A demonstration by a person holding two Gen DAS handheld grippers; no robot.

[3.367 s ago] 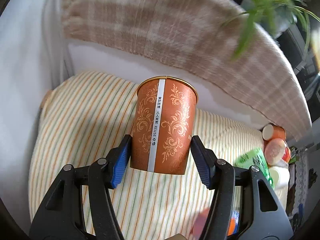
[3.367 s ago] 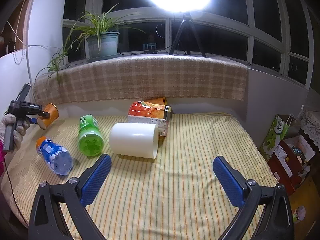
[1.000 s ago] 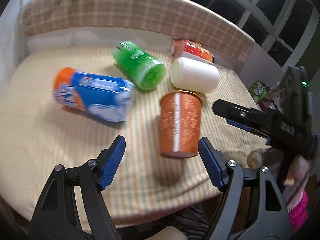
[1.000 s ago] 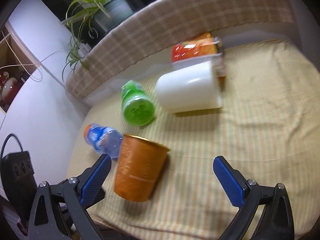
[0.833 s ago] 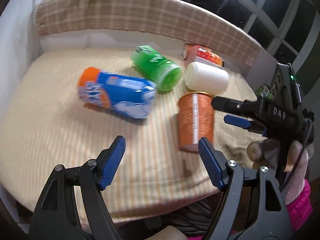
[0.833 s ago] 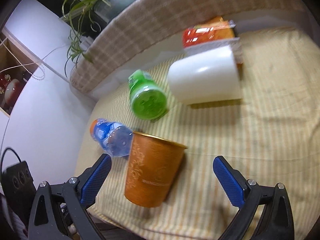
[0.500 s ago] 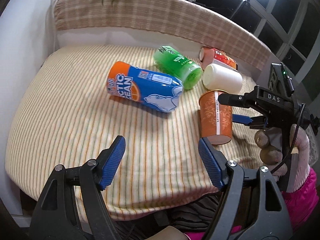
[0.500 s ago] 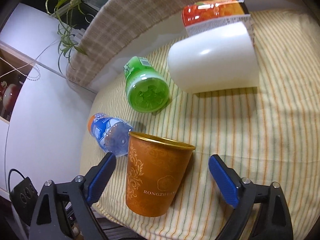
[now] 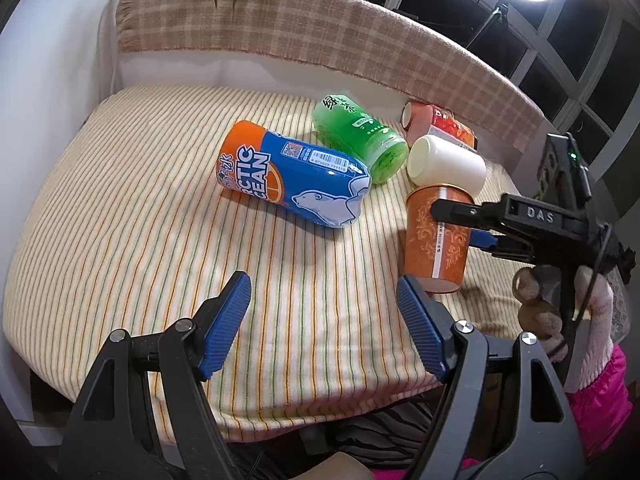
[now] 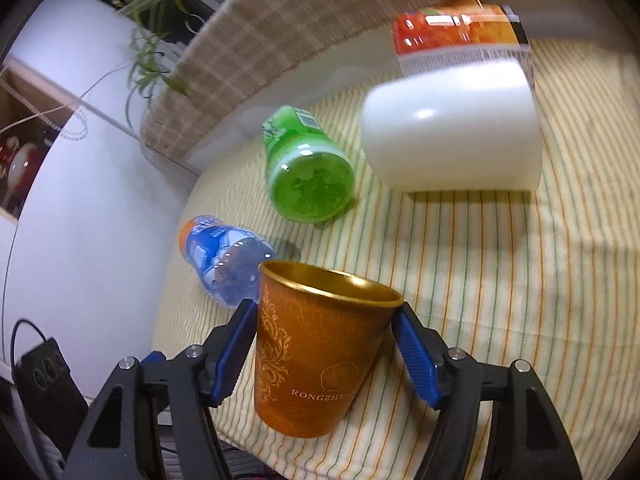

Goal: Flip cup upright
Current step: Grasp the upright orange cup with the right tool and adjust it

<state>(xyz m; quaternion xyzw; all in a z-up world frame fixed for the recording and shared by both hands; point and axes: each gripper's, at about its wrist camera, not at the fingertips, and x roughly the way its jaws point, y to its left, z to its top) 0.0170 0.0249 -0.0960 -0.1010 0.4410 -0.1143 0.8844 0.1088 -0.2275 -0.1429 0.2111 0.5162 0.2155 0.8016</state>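
Orange paper cup [image 10: 320,344] is standing mouth-up at the near right edge of the striped surface [image 9: 132,216], right gripper [image 10: 324,324] fingers closing around it, left gripper [image 9: 324,320] hanging wide and empty; next probably comes a gentle release.

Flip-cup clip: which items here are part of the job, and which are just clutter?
Job:
orange cup, standing rim-up
right tool, closed around it
left tool, open, holding nothing

Clutter:
blue bottle
green bottle
white cup
red carton
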